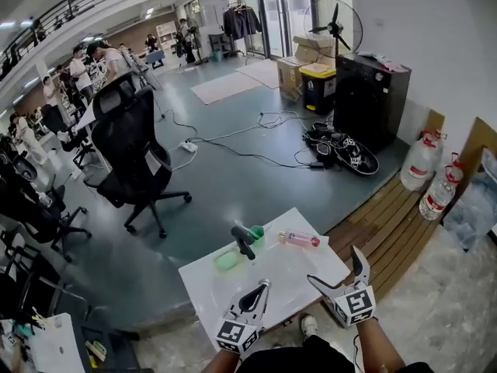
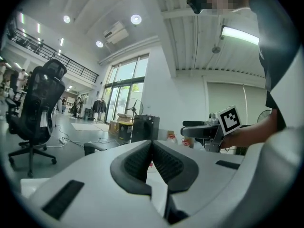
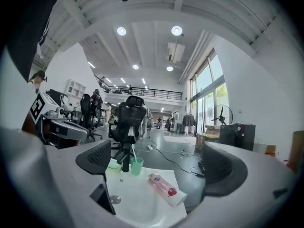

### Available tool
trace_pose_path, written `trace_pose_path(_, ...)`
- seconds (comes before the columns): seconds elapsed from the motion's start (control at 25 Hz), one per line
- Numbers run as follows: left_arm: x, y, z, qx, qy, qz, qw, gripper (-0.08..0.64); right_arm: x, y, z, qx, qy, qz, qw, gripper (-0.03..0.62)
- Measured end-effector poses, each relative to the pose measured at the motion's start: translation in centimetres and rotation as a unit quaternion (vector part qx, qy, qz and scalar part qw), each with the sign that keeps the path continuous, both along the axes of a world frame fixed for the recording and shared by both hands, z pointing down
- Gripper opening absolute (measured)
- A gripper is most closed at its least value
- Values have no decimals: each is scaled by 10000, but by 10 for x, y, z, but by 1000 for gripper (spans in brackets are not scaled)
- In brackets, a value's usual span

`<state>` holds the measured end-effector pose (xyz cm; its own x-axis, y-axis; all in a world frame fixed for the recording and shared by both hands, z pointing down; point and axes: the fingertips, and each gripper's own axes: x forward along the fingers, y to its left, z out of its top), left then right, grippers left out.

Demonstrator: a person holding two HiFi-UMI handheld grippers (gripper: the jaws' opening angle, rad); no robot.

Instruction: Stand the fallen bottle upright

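A pink bottle (image 1: 299, 239) (image 3: 163, 185) with a white cap lies on its side at the far right of a white washbasin top (image 1: 287, 274) (image 3: 142, 208). My right gripper (image 1: 335, 269) (image 3: 159, 160) is open just short of the basin's near right edge, its jaws wide apart with the bottle lying ahead between them, untouched. Over the near edge to the left, my left gripper (image 1: 264, 284) (image 2: 152, 148) is shut with nothing in it, its pads pressed together. The left gripper view shows no clear sight of the bottle.
A black faucet (image 1: 243, 241) (image 3: 125, 158), a green cup (image 1: 257, 235) (image 3: 137, 166) and a green soap dish (image 1: 227, 259) stand at the basin's far side. A black office chair (image 1: 136, 150) is beyond. Wooden boards (image 1: 388, 224) and large water bottles (image 1: 423, 162) lie to the right.
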<state>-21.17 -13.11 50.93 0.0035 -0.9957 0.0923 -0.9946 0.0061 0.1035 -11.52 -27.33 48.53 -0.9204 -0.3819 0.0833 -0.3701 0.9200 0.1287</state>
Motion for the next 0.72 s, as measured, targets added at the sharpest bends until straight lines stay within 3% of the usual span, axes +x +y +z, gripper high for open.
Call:
trace_pose_path(0.2,-22,-22,4,-62,-8,-451,9990,17,-43,-44,28,-70,411,-576,9975,600)
trace_pose_path(0.4,-53,-40,8,-108,37,-1040,9945,17,-88,-78,77,-195,1089,-1170,9870,600)
trace_pose_path(0.56,-68,-42,10,-220,79,-1418,9896,18,-118,-96,111,-214,1701,-1591,9722,600)
trace_pose_path(0.72,-81,-35,19,-271,156,-1838,9825,18,-143,-109,145,-123,2437,-1941,9501,598)
